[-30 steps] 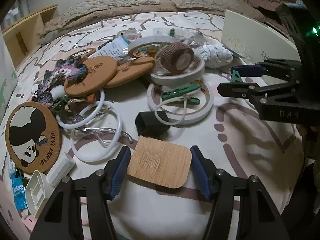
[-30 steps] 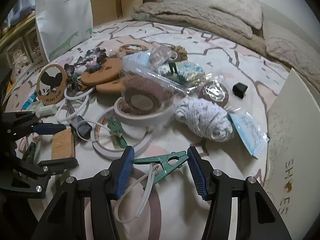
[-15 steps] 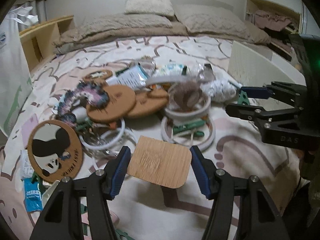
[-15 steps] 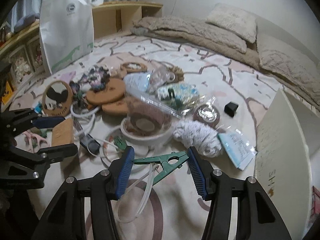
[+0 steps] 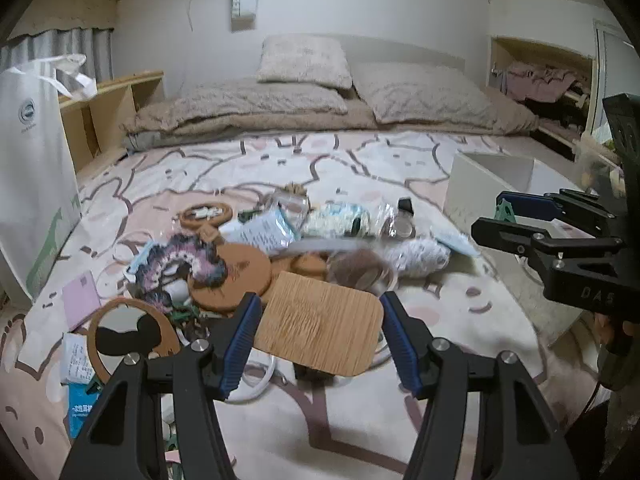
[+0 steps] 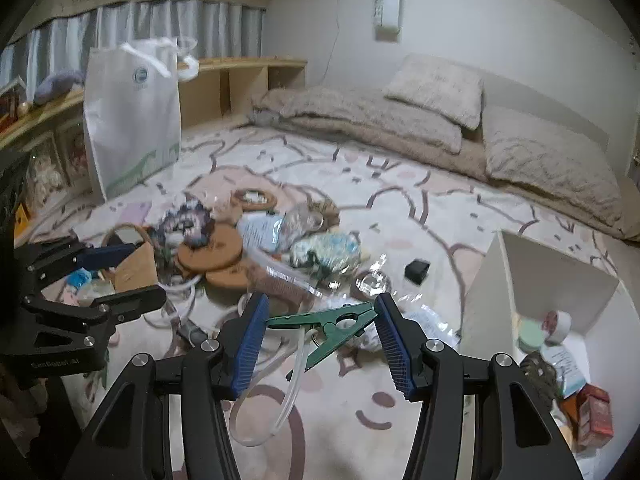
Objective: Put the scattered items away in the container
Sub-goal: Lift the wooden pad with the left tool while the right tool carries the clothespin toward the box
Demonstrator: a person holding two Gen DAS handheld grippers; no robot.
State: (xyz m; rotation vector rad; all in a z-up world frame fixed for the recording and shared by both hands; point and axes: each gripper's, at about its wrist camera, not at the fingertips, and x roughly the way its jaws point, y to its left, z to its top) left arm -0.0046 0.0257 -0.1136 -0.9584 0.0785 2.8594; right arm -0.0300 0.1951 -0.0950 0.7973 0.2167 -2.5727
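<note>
We note the left gripper (image 5: 318, 330) clamped on a bamboo tile (image 5: 319, 328), blue pads (image 5: 242, 330) pressing both its side edges, the tile held clear above the rug (image 5: 460, 320). The right gripper (image 6: 322, 330) is closed on a green clip (image 6: 330, 322), with a clear tube (image 6: 280, 404) looping down from it. The clutter pile (image 6: 248, 240) lies on the rug beyond both tools. The white box (image 6: 540, 276) stands open at right, just beside the right gripper, already holding tape rolls (image 6: 558, 325) and packets. A white bag (image 6: 132, 120) stands far left.
</note>
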